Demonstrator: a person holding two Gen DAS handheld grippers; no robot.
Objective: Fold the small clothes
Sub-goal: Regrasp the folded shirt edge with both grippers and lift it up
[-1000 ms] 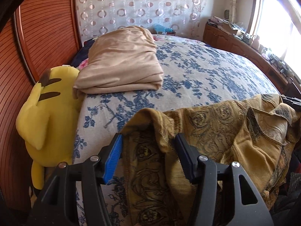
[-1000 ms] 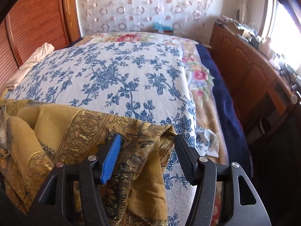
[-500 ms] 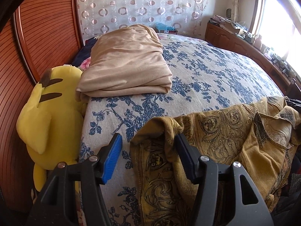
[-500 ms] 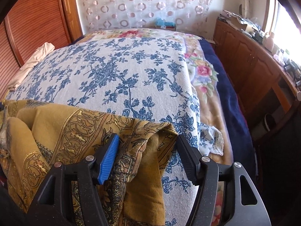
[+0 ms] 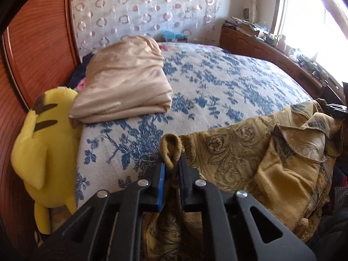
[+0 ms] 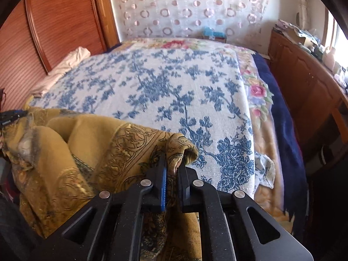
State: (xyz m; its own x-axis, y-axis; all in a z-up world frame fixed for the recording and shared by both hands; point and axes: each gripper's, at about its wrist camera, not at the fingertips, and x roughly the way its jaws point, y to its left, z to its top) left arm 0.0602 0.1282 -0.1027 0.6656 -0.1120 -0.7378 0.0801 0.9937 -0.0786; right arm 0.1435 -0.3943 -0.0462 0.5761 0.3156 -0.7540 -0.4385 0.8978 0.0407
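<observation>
The mustard patterned garment (image 5: 250, 158) lies bunched across the near edge of the bed (image 5: 217, 82), its long axis running side to side between the two hands, with part of it hanging over the edge toward the person. Beyond it the blue-flowered bedspread (image 6: 163, 82) is bare and flat, the likely place for spreading and folding. A folded beige blanket (image 5: 124, 82) sits farther up the bed on the left, beside a yellow plush toy (image 5: 41, 150) against the wooden headboard (image 5: 39, 43); both are well apart from the garment.

The left gripper (image 5: 171, 169) has its jaws clenched on a rolled corner at the garment's left end, and the cloth loops up just above the pads. The right gripper (image 6: 173, 169) is likewise clamped on a corner fold at the right end. Each hand sits at its own end, so neither is nearer; the cloth between them is slack and crumpled. The next move probably calls for lifting and drawing the ends apart to straighten it.
</observation>
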